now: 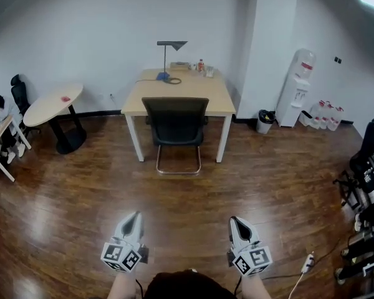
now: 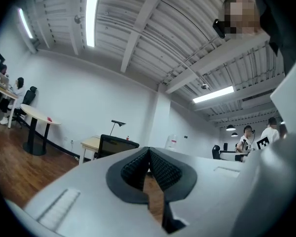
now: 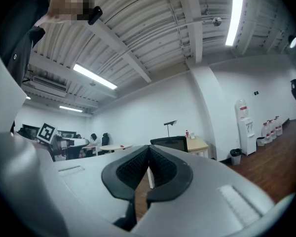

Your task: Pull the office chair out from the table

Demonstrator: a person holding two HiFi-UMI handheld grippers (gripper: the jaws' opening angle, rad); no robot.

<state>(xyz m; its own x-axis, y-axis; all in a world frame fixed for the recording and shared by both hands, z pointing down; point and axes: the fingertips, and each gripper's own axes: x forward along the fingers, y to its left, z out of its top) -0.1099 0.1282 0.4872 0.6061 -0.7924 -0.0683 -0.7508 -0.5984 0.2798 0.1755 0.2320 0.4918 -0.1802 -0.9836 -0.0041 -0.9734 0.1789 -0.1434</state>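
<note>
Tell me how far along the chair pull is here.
Done: nothing yet; the office chair sits tucked against the table. In hand: nothing; the left gripper and right gripper are both shut, empty, and well short of the chair. Left: approach, grip the chair, pull it out.

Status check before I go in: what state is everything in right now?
Chair: tucked in at the table, untouched.
Left gripper: shut, empty, well short of the chair.
Right gripper: shut, empty, also well short of it.
Lamp: upright on the table.
Bin: upright.
</note>
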